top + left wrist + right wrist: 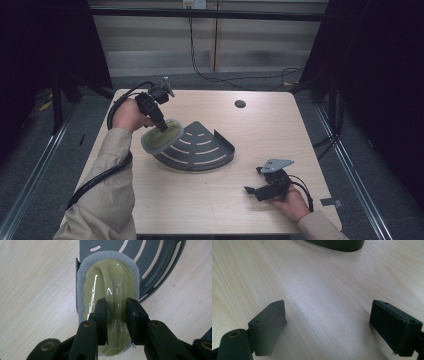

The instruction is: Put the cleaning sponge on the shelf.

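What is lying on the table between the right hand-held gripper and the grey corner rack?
Nothing. In the high view, bare wood separates the right hand-held gripper from the grey corner rack; the right gripper view agrees.

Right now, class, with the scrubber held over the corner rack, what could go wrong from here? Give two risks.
1. The left tongs pinch only the glossy ridge of the scrubber; that smooth handle may slip under pressure.
2. The corner rack lies loose on the table, while the right tongs rest open, well apart from it. Pushing could slide the rack.
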`<state>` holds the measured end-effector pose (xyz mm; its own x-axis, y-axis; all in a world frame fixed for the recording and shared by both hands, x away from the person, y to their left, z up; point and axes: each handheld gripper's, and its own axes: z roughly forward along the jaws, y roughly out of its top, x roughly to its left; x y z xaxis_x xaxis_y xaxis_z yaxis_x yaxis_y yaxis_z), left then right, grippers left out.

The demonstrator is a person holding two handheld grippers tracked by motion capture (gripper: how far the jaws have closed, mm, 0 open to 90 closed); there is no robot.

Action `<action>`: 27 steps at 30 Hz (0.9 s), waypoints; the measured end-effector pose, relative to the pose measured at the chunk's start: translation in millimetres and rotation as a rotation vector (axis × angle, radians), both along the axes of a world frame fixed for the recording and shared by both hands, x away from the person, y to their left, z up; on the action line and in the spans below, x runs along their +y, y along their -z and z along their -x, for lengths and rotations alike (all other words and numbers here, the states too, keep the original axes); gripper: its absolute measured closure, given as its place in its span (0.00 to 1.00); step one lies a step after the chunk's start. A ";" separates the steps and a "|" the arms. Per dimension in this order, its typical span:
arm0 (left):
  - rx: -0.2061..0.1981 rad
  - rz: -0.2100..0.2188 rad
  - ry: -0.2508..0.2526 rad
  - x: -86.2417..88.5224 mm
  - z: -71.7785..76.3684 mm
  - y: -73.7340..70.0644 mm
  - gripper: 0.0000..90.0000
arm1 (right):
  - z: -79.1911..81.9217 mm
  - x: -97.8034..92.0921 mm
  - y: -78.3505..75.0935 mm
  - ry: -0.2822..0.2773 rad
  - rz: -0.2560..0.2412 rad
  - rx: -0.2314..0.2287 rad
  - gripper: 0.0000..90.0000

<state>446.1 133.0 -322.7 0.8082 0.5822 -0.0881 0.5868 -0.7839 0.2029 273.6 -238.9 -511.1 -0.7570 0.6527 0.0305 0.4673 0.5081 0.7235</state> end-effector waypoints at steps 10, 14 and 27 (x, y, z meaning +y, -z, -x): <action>0.001 0.005 0.007 -8.8 -5.9 8.2 0.80 | 0.0 0.0 0.0 0.000 0.000 0.001 0.14; 0.005 0.006 0.008 -11.3 -7.8 12.3 0.80 | 0.0 -0.2 -0.1 0.003 0.003 -0.004 0.14; 0.014 -0.011 0.015 -22.0 -14.3 20.1 0.80 | 0.2 0.0 -0.1 0.002 0.001 0.002 0.14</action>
<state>460.4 111.1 -342.8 0.8159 0.5707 -0.0928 0.5773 -0.7950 0.1863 273.4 -238.9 -511.0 -0.7556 0.6543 0.0312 0.4695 0.5077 0.7224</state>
